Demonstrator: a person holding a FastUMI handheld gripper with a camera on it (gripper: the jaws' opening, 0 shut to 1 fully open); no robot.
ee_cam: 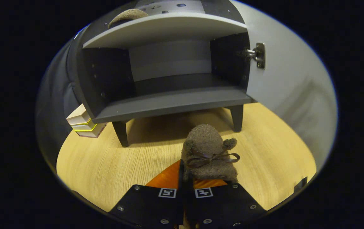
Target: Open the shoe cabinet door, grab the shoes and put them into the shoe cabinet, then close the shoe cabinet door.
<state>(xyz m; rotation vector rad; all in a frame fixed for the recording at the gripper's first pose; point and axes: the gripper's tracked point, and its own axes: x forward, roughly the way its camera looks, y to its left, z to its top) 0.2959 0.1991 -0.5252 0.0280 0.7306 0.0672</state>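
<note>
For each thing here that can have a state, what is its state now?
Shoe cabinet door: swung open to the right.
Shoe cabinet: open, lower shelf bare.
Brown fuzzy shoe: held between the fingers, in front of the cabinet.
Gripper: shut on the shoe.
Second shoe: resting on the cabinet top.

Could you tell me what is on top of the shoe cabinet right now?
A brown fuzzy shoe rests on the shoe cabinet; its rear is hidden by the cabinet top's edge. The gripper is shut on a matching shoe.

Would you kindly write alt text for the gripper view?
The gripper is shut on a brown slipper with a bow, above a wooden floor. Ahead stands the open cabinet, its door swung right.
</note>
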